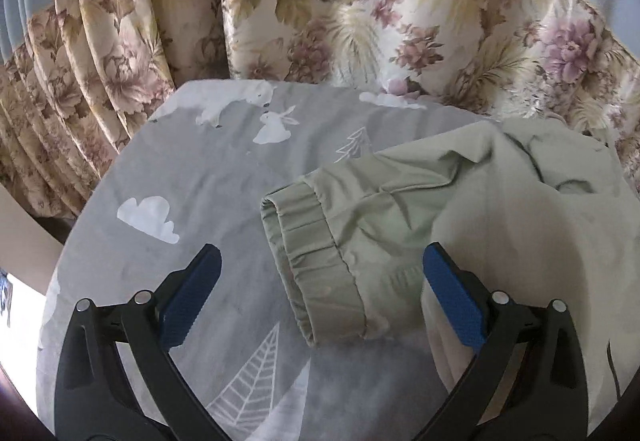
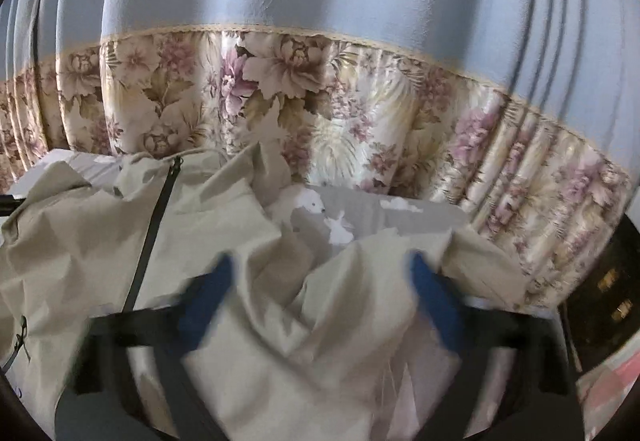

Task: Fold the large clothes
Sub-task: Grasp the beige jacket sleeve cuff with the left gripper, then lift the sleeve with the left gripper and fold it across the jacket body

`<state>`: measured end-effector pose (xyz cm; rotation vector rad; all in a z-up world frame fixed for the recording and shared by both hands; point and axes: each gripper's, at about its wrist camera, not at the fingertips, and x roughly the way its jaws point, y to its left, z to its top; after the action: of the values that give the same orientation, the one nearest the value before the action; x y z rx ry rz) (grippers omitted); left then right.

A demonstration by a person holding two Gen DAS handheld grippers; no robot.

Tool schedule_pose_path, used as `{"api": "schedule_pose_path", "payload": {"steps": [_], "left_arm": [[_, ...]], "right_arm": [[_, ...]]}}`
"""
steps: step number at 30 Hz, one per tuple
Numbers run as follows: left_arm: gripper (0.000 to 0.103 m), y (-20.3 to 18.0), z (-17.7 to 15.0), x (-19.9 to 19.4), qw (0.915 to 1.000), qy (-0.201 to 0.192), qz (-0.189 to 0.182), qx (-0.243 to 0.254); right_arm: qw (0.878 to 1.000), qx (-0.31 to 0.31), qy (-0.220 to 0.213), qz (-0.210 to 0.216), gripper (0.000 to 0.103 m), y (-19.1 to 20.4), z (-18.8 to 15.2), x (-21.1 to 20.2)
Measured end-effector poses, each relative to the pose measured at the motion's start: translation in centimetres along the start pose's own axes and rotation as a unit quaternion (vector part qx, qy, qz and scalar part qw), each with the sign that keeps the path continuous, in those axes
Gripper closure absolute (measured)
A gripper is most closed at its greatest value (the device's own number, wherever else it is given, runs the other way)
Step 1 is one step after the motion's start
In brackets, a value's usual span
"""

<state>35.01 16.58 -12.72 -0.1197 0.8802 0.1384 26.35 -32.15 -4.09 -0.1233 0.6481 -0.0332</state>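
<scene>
A: Surface check: what does the work area consist of?

B: Grey bedsheet (image 1: 192, 169) printed with white clouds, rabbits, a bear and line-drawn trees, lying flat with few creases. Behind it hangs a floral curtain (image 1: 360, 21) in cream, pink and olive; the right wrist view shows a pale blue upper panel joined to it by a beige trim.

A: Location of the garment?

B: Beige jacket (image 1: 480, 201) lies on the sheet. One sleeve ends in an elastic cuff (image 1: 316, 261) that rests flat on the sheet. In the right wrist view a dark zipper (image 2: 152, 233) runs down the jacket front, and the fabric is heaped in loose folds.

A: Condition of each claw?

B: Left gripper (image 1: 320, 281): released, blue pads set wide, with the cuff lying between them and untouched. Right gripper (image 2: 320, 293): blurred, jaws apart, a raised fold of jacket fabric between the pads; no pad contact can be confirmed.
</scene>
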Motion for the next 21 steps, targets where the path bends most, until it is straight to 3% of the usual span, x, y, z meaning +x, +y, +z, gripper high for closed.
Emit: {"api": "schedule_pose_path", "payload": {"steps": [2,5,7,9,10,13,14,17,18,21], "left_arm": [[0.027,0.0,0.3,1.0,0.9997,0.017,-0.015,-0.003],[0.033,-0.2,0.7,2.9,0.9982,0.044,-0.038,-0.01],[0.034,-0.9,1.0,3.7,0.9989,0.04,-0.023,0.004],[0.043,-1.8,1.3,4.1,0.999,0.032,-0.016,0.026],[0.062,-2.0,1.4,4.2,0.9988,0.029,-0.015,0.035],[0.085,-2.2,2.1,3.7,0.9977,0.024,-0.03,0.056],[0.096,-2.0,2.3,3.0,0.9976,0.015,-0.026,0.063],[0.097,0.5,3.5,-1.0,0.9946,-0.058,0.039,0.076],[0.097,2.4,4.0,-3.0,0.9925,-0.087,0.055,0.066],[0.097,9.1,5.2,-7.7,0.9829,-0.149,0.101,0.039]], "right_arm": [[1.0,0.0,0.006,0.011,0.057,-0.4,0.5,1.2],[1.0,-0.012,0.001,0.001,0.055,-0.4,0.5,1.8],[1.0,-0.017,0.002,-0.005,0.055,-0.2,0.3,2.2],[1.0,-0.018,0.008,-0.008,0.054,0.0,-0.1,2.5],[1.0,-0.018,0.01,-0.012,0.053,0.0,-0.3,2.6],[0.999,-0.011,0.014,-0.031,0.049,0.0,-0.5,2.3],[0.999,-0.006,0.013,-0.032,0.048,-0.1,-0.5,1.8],[0.999,-0.011,-0.006,-0.051,0.044,0.3,-0.3,-0.2],[0.998,-0.017,-0.013,-0.06,0.039,0.5,-0.2,-0.8],[0.995,-0.036,-0.031,-0.084,0.037,1.5,0.2,-2.5]]}}
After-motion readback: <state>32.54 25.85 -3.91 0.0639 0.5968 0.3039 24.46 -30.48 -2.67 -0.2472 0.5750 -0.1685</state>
